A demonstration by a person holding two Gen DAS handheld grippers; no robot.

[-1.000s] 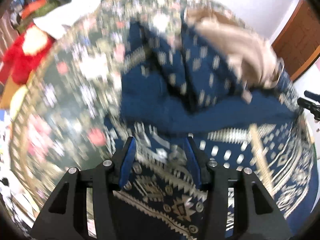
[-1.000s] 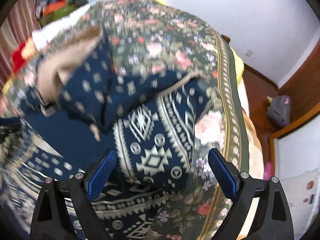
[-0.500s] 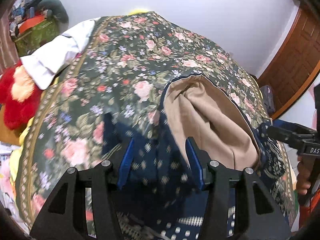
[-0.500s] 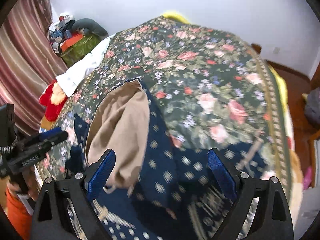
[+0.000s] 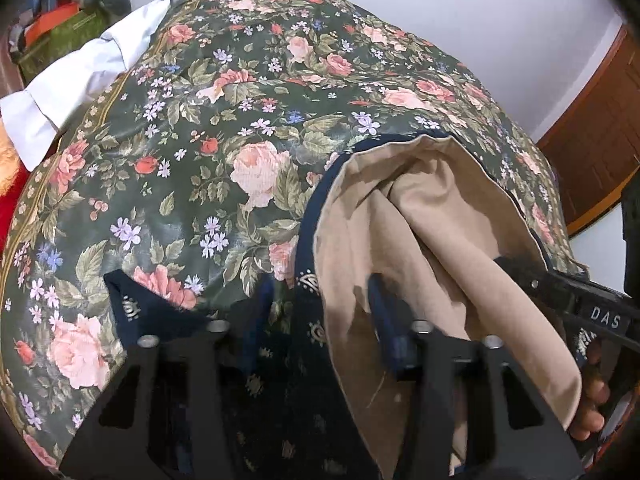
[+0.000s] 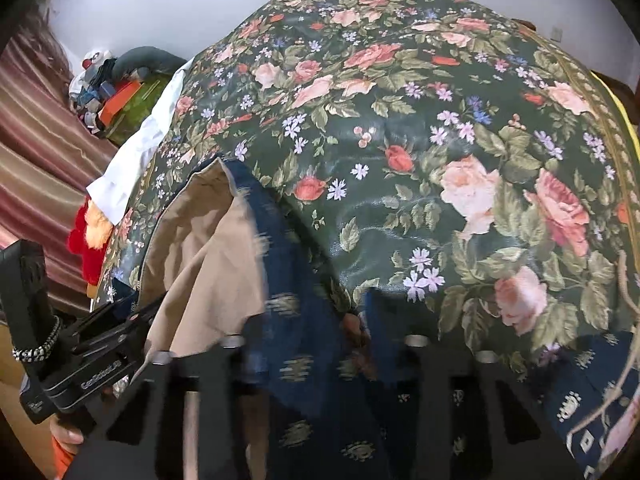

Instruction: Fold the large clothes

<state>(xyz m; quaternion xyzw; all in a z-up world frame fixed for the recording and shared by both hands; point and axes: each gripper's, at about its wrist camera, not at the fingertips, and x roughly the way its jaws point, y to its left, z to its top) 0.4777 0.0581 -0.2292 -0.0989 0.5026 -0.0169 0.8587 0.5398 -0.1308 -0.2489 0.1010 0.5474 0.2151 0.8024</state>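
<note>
I count two grippers, one garment, one bedspread and a small heap of clutter at the bed's far left corner; one bare hand shows in each view, gripping the other tool's handle.

The garment [image 5: 304, 364] is a single large piece of navy cloth printed with small pale motifs, lined in plain tan; it lies on the near part of the floral bedspread [image 5: 224, 128], and its tan lining is turned outward in a big rounded flap, edged by a thin navy hem; in the right wrist view the same garment [image 6: 304, 320] shows the tan flap at left and navy folds running down toward me; a wider band of pale geometric pattern shows at the lower right.

My left gripper [image 5: 320, 320] has its blue fingers set narrow, and its jaws have just been closing; navy and tan cloth sits between them, bunched up, and the fingers appear to pinch it.

My right gripper [image 6: 308, 344] has just been closing too; its jaws now stand narrow with a navy fold caught between them.

The bedspread is dark green with pink roses and small lilac flowers; a white cloth [image 5: 80, 80] hangs off its far left edge; a red plush toy [image 6: 86, 240] lies beside the bed.
</note>
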